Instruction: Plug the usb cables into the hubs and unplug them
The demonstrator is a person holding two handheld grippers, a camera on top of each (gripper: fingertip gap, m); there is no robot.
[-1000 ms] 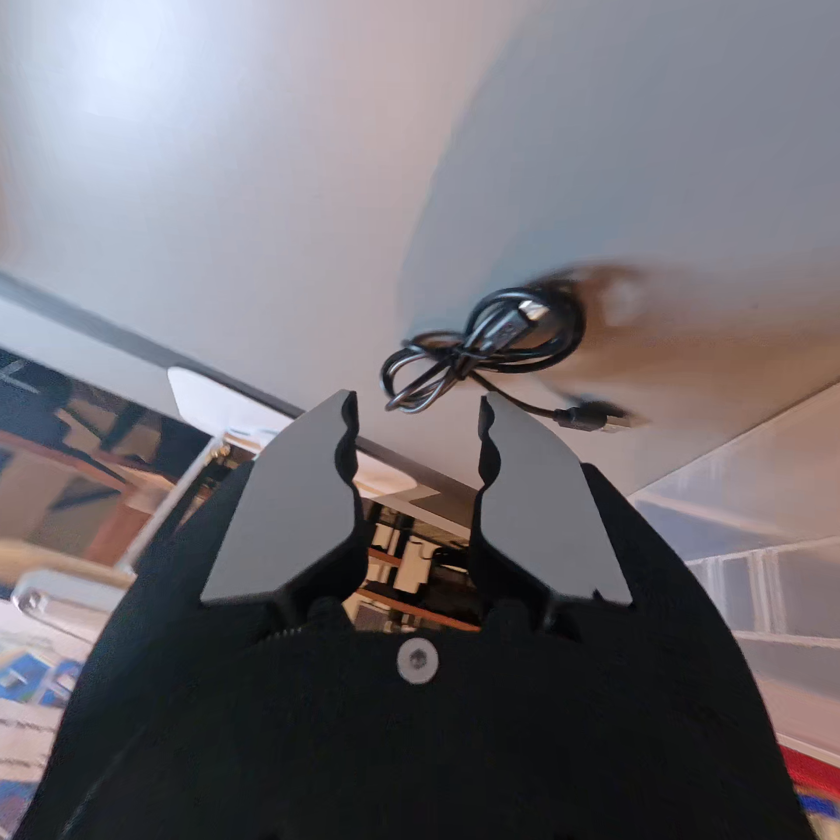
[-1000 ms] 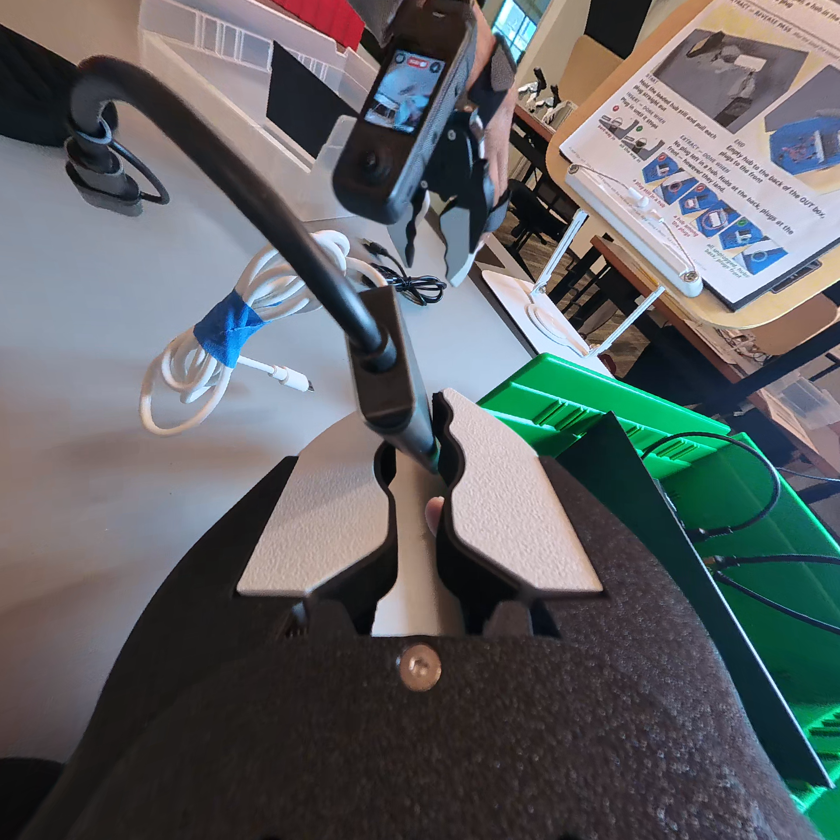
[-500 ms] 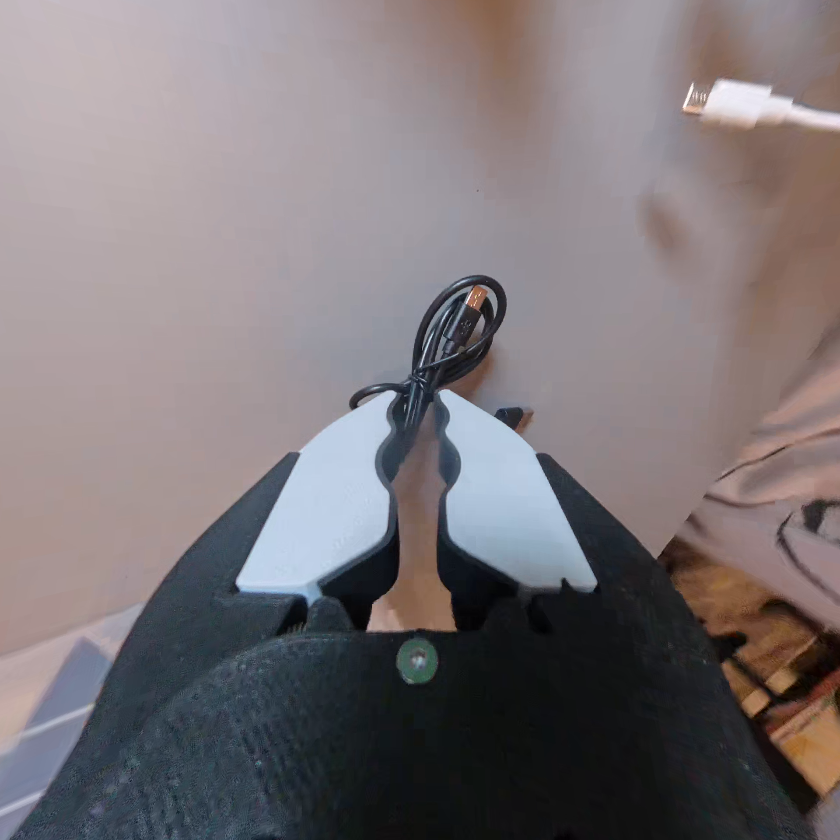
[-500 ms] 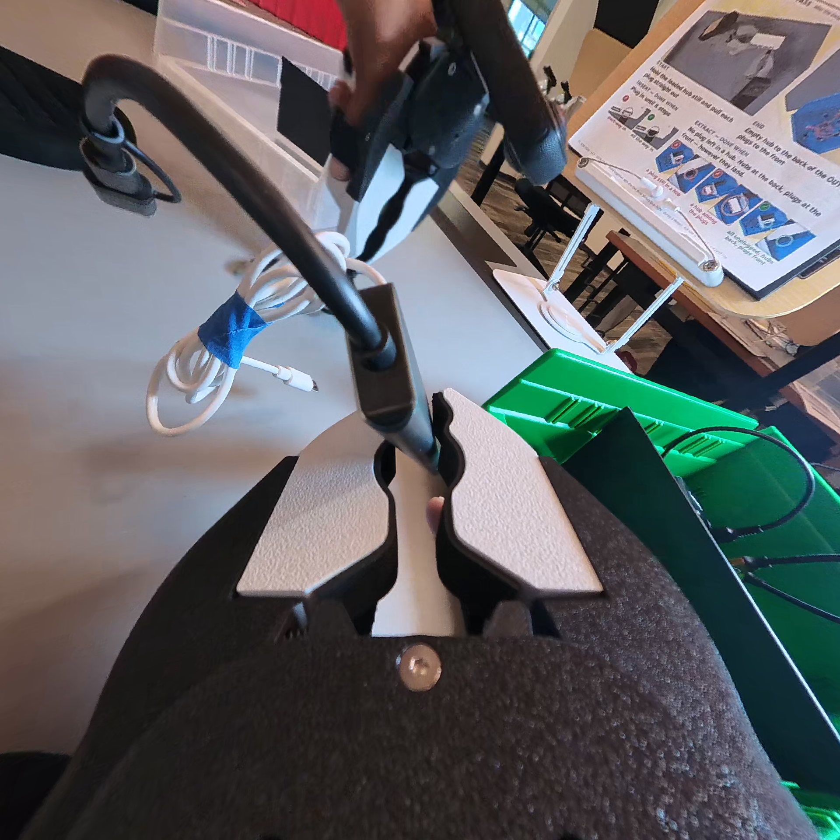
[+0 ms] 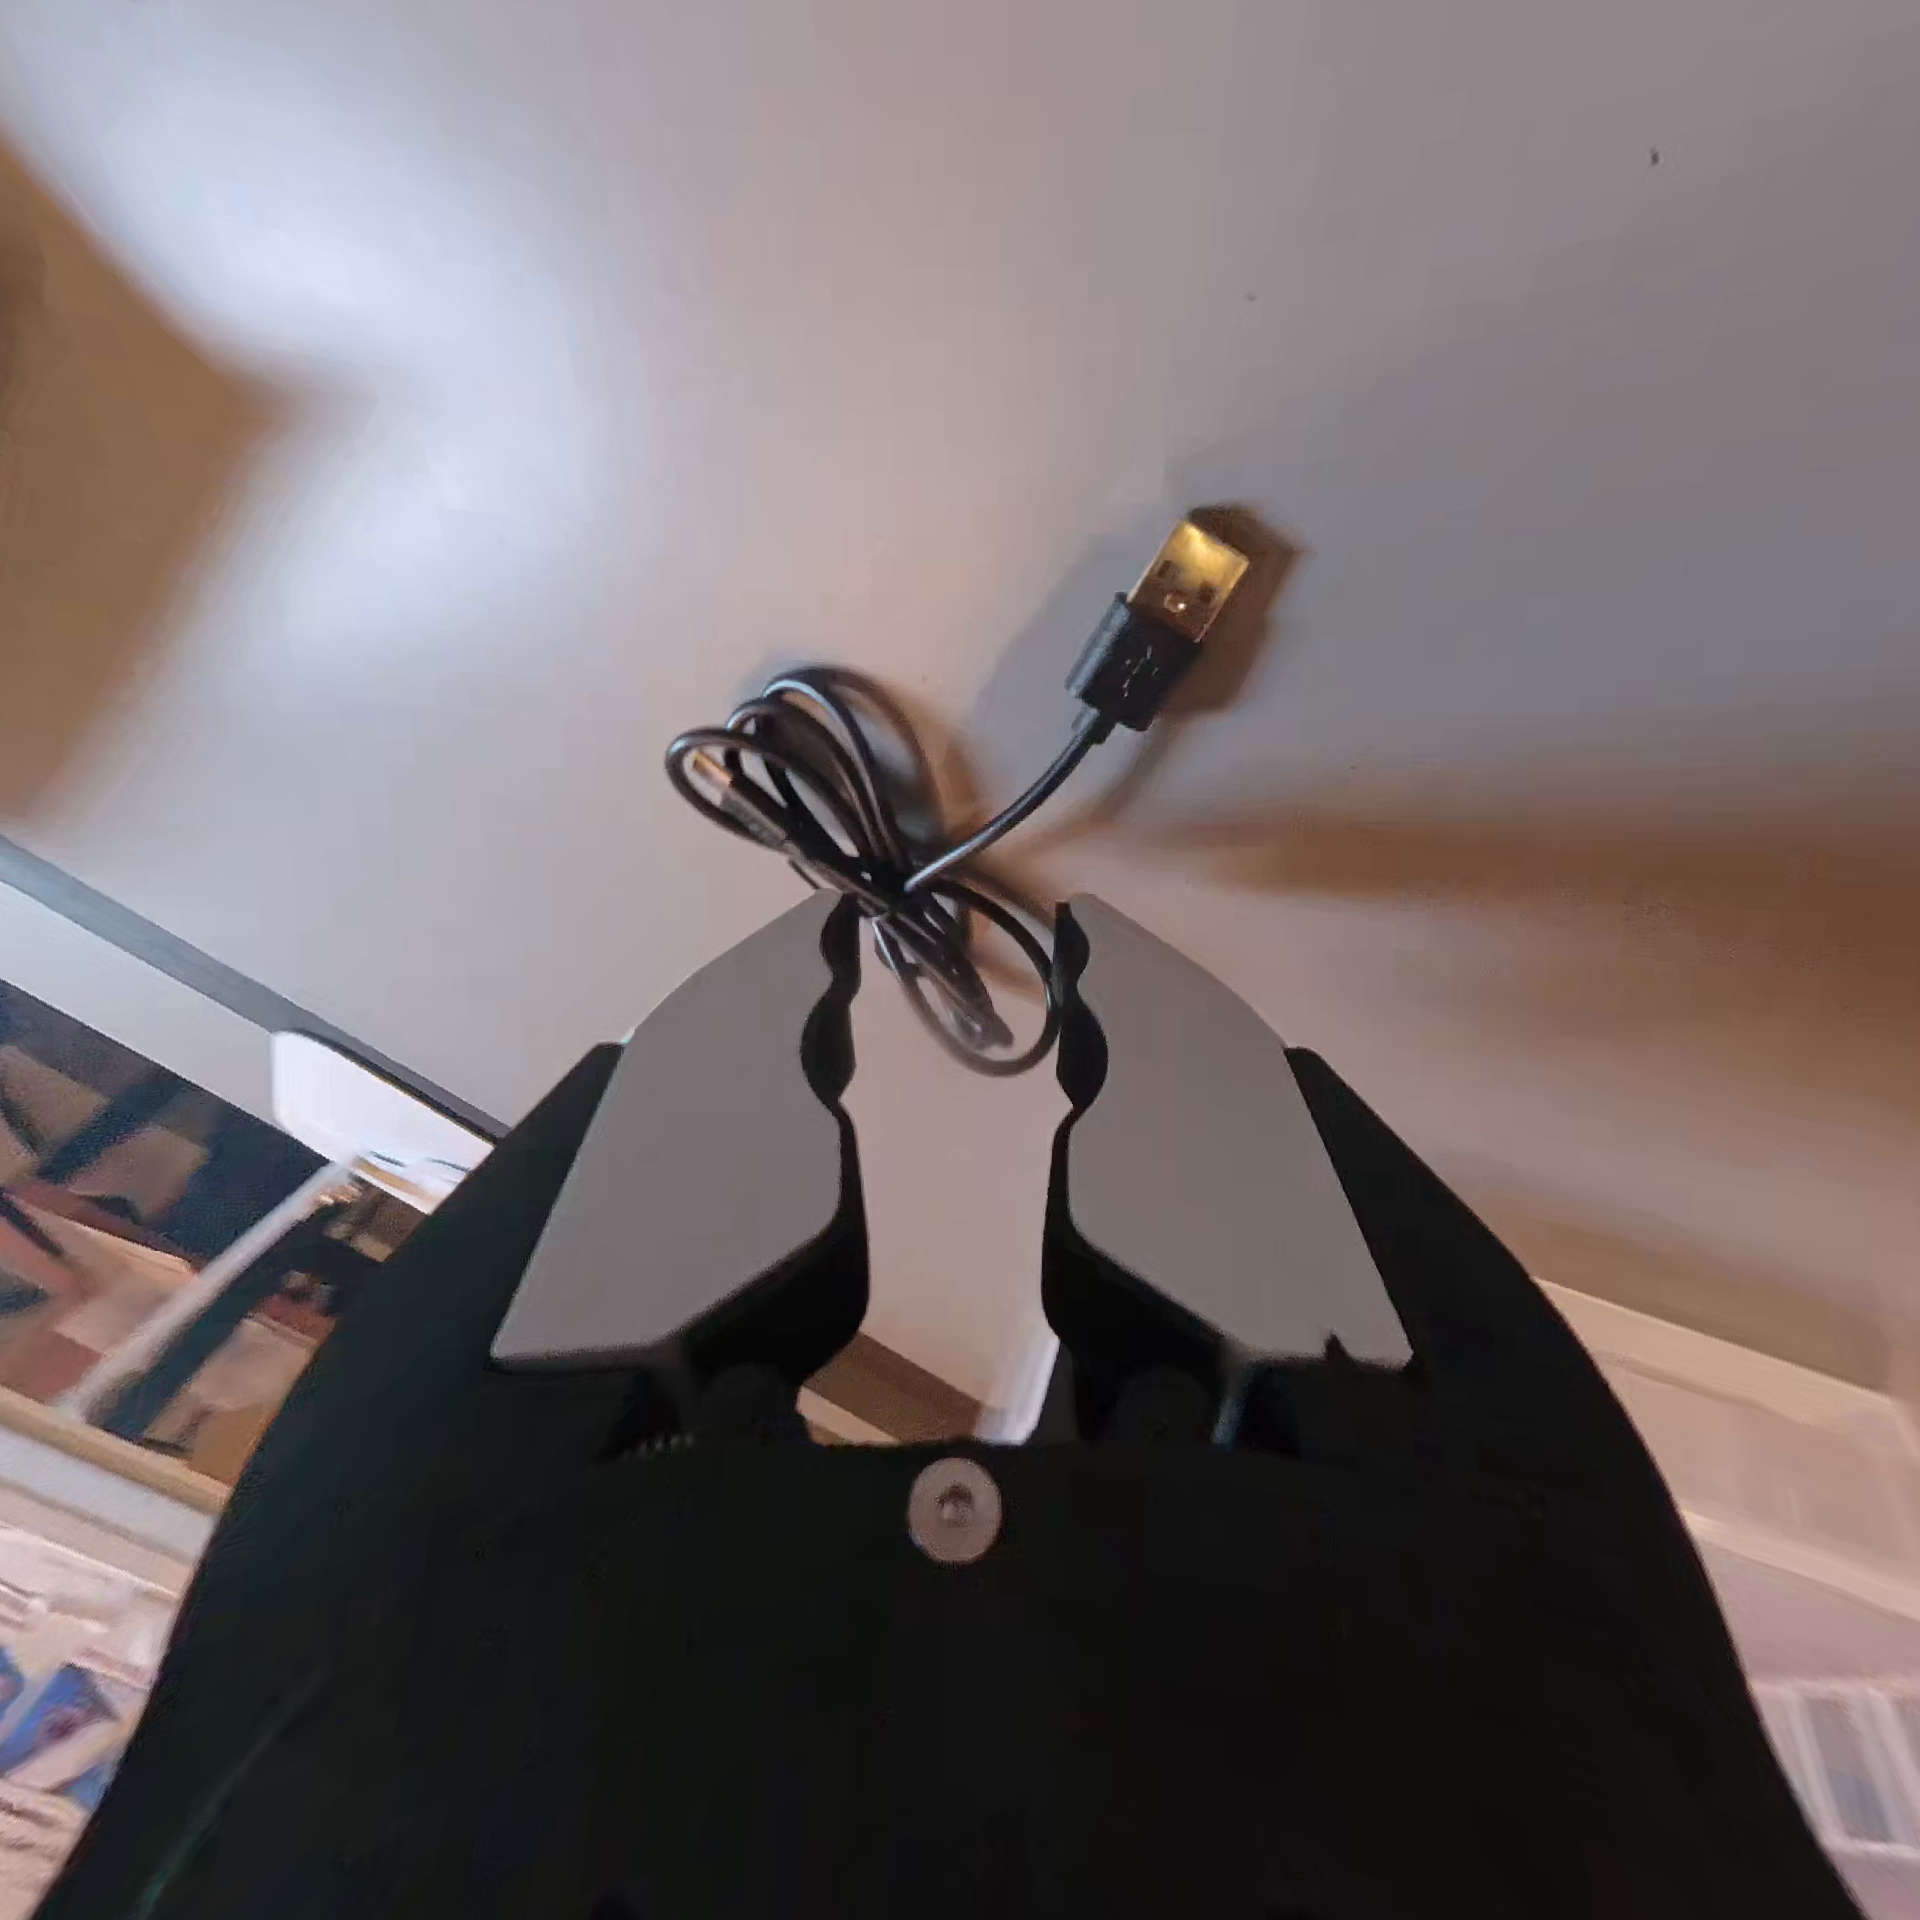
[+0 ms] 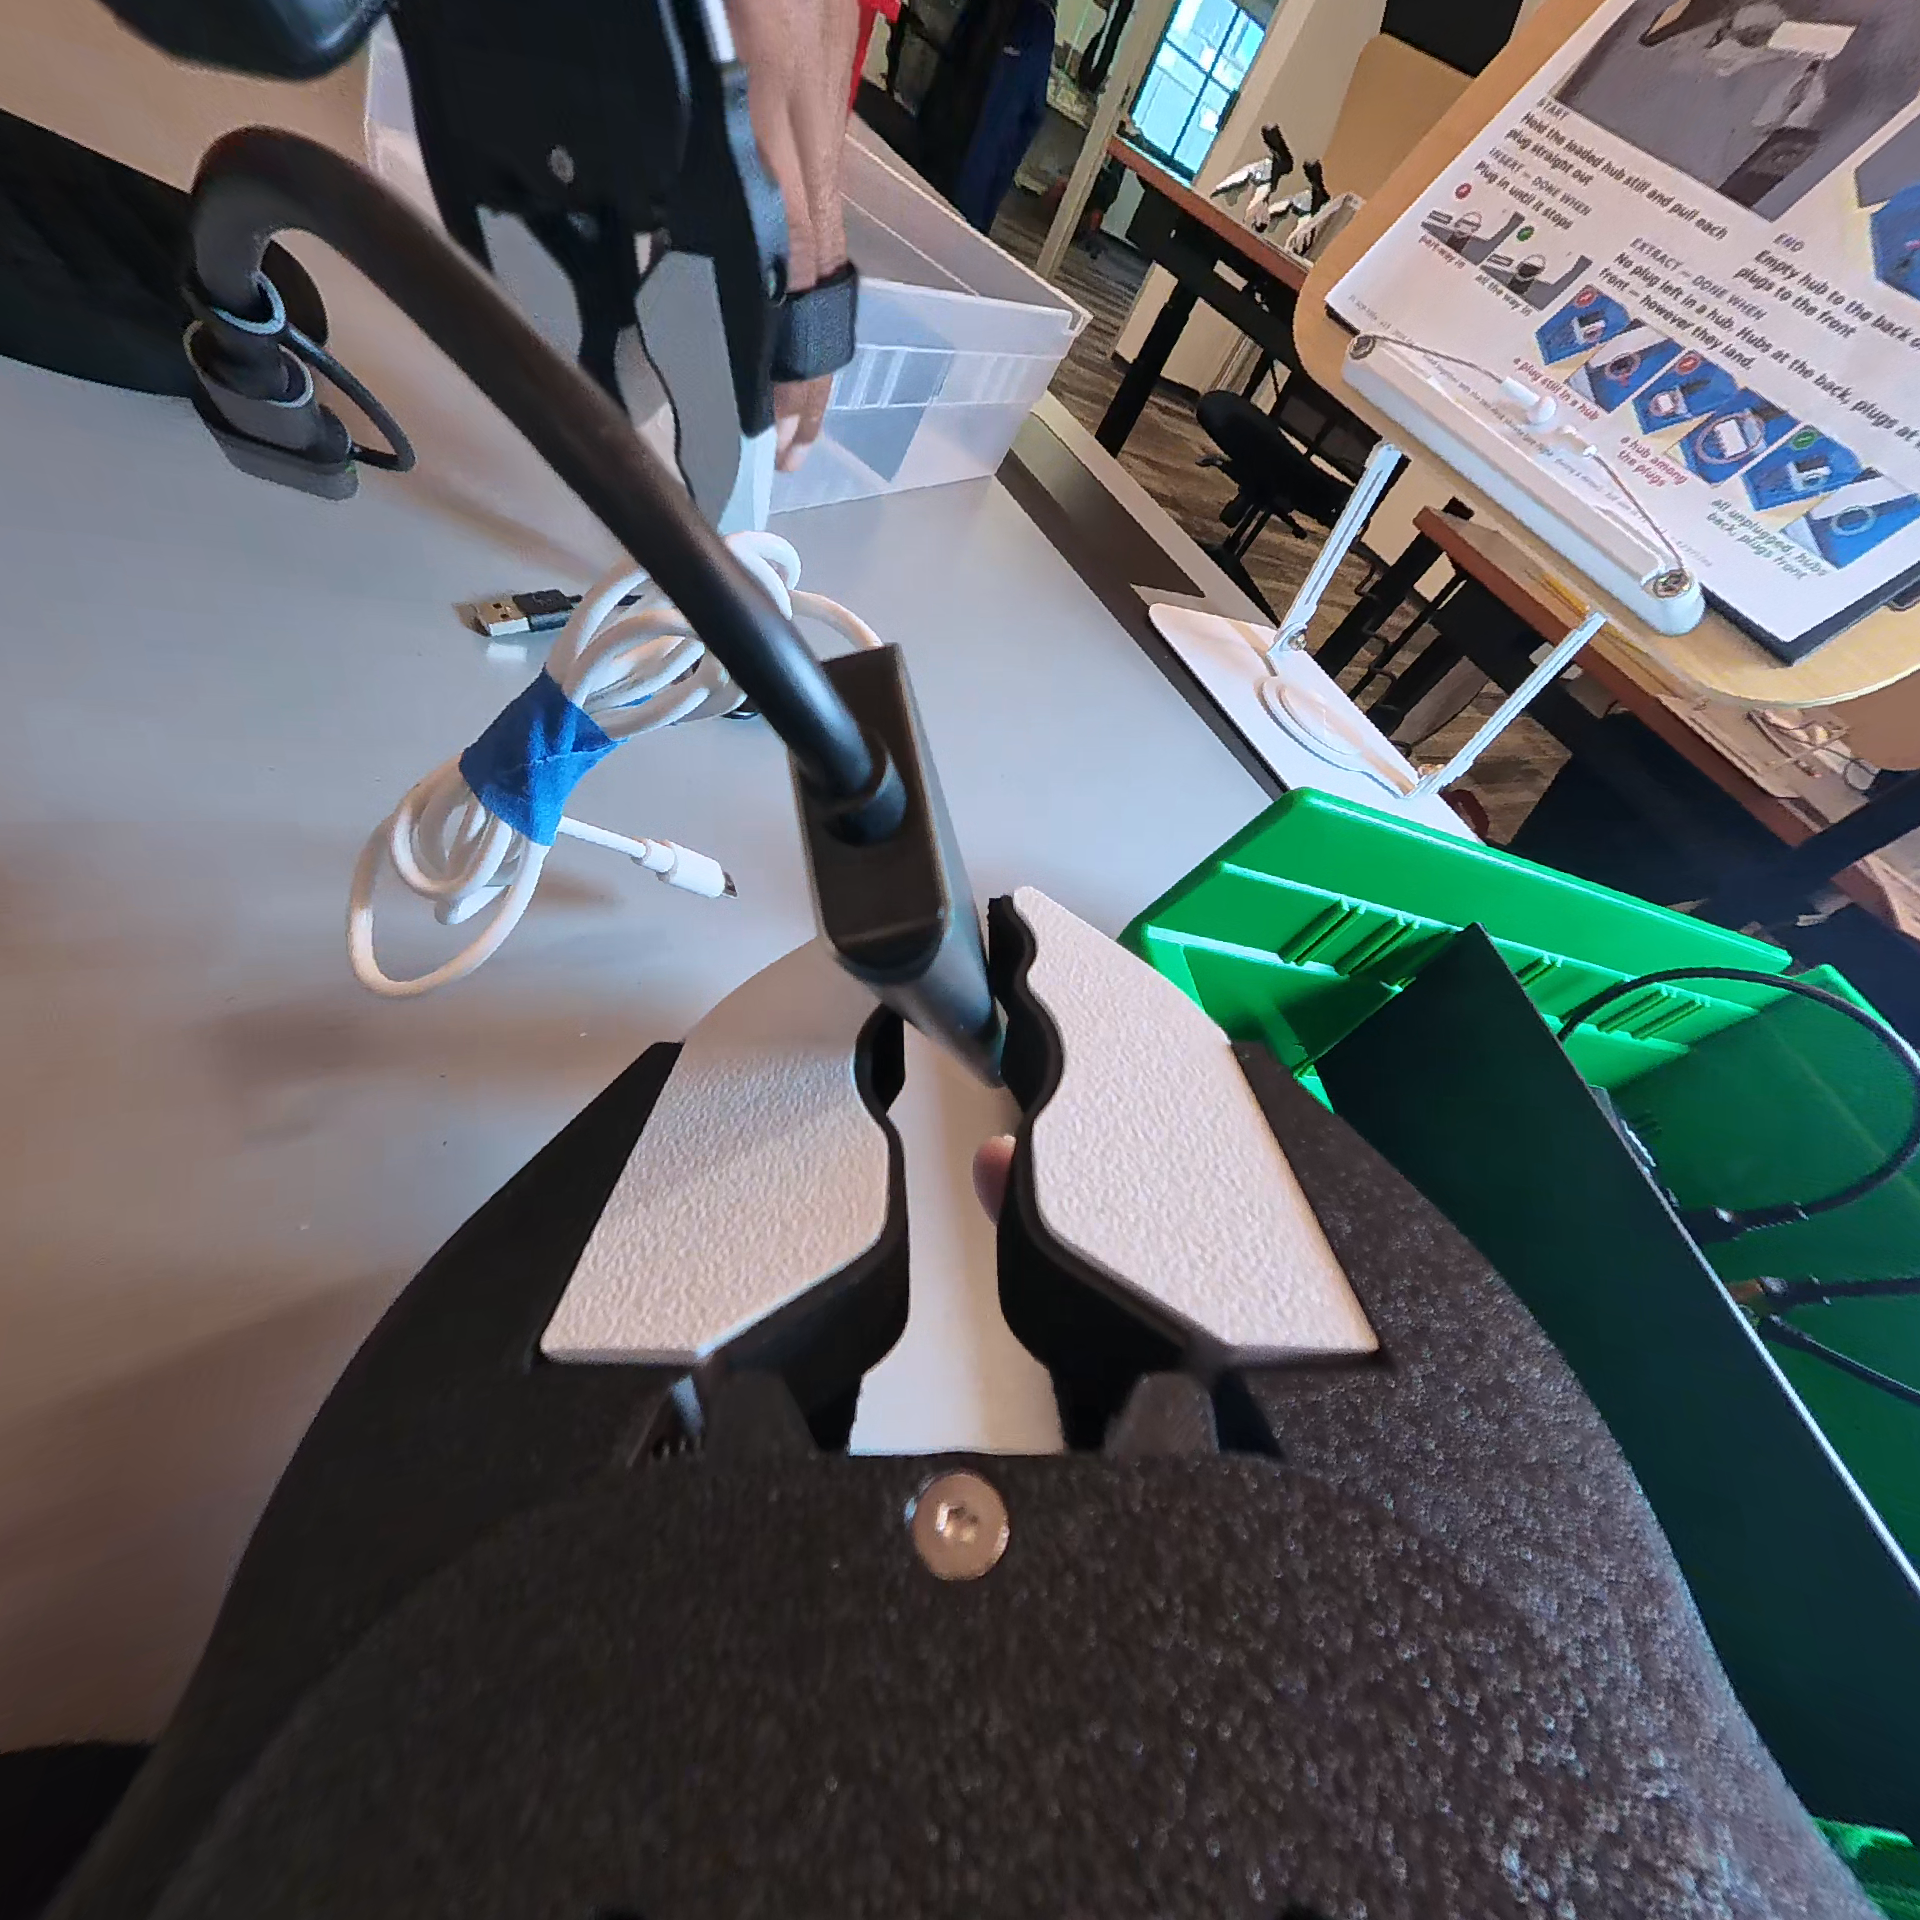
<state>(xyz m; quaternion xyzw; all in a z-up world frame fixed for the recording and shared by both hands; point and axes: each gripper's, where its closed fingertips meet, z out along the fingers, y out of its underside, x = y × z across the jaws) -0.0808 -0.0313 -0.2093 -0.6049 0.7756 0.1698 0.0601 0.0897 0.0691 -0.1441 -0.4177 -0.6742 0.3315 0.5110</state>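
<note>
In the left wrist view my left gripper [image 5: 951, 925] is open. A thin black coiled USB cable [image 5: 831, 810] lies on the grey table [image 5: 1351, 312], one loop between my fingertips, its USB-A plug [image 5: 1158, 634] pointing away. In the right wrist view my right gripper [image 6: 935, 966] is shut on a dark grey USB hub [image 6: 883, 862]. The hub's thick black cord [image 6: 499, 343] arcs up and left to its tied end [image 6: 260, 384]. The left gripper [image 6: 727, 457] hangs over the table behind a white cable with blue tape [image 6: 540, 748]. The black cable's plug [image 6: 520, 613] lies beside that.
A green bin [image 6: 1299, 935] with a black divider and black cables stands to the right of the hub. A clear plastic bin [image 6: 956, 343] sits at the table's back. An instruction board [image 6: 1662, 260] on a white stand is beyond the table edge. About 20 centimetres separates my left fingertips from my right.
My left gripper was shut on the black cable half a second ago and has now opened, leaving the cable on the table with its plug turned outward. My right gripper still holds the hub.
</note>
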